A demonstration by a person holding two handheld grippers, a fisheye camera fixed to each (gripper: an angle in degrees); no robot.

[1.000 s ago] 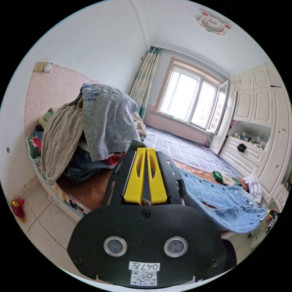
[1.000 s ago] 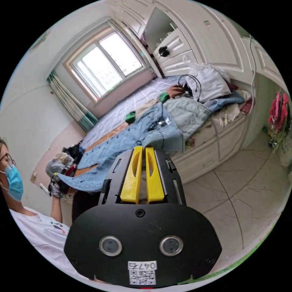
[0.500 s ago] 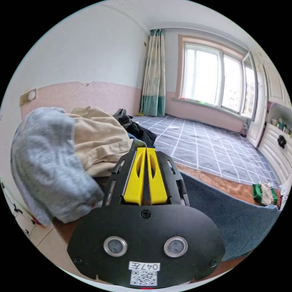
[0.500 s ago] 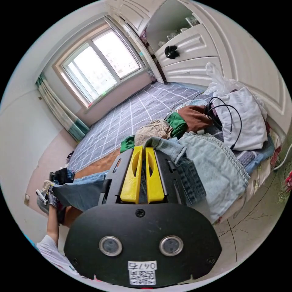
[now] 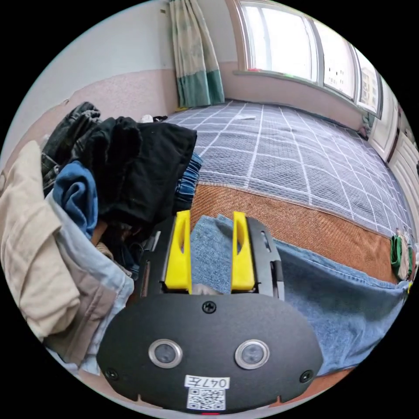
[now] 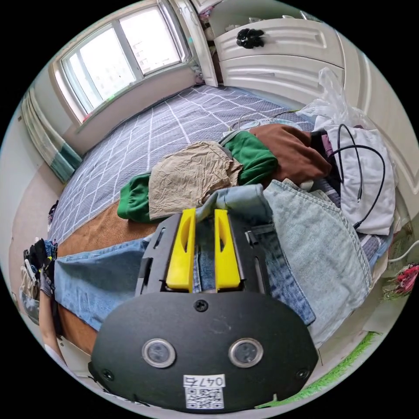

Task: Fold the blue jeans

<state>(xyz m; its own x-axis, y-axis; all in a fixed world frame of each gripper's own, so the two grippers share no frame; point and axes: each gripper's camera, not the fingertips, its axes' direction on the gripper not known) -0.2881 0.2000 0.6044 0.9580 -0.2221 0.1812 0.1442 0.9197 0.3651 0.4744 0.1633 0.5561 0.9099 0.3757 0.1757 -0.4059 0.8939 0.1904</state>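
Left gripper view showed the left gripper (image 5: 209, 248) with jaws spread wide over a leg end of the blue jeans (image 5: 340, 301), stretched along the bed's near edge. Beside the clothes pile (image 6: 244, 161), the right gripper (image 6: 204, 248) stood narrowly parted around denim.

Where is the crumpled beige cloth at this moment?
In the right gripper view, the beige cloth lies on the bed, over a green garment, just beyond the jeans.
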